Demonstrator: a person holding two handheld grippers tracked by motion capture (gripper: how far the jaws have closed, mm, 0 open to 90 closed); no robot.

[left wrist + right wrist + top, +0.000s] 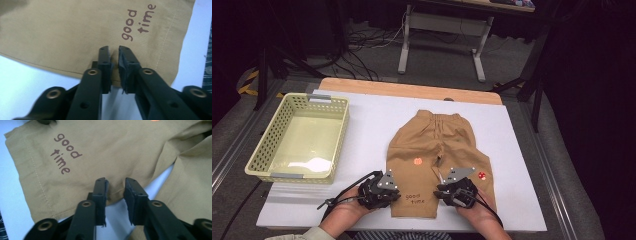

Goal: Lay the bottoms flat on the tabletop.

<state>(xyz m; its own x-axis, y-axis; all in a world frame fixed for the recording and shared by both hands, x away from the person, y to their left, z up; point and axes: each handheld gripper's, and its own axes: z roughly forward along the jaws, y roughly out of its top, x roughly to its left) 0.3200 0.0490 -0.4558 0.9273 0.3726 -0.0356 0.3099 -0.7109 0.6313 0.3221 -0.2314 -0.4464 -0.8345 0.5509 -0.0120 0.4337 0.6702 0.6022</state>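
On the white table [522, 165] lie our small tan cloth trousers [432, 145]. Our left gripper [114, 51] pinches the near hem; our right gripper [115, 183] is partly open over the leg's edge. A thin pinch could slip.

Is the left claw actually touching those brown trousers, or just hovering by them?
Touching. In the left gripper view the left claw has its jaws nearly closed on the edge of the brown trousers, with a small ridge of cloth pinched between them.

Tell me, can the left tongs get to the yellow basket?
Probably yes: the basket sits beside the left tongs with bare table between, but they grip the pants now.
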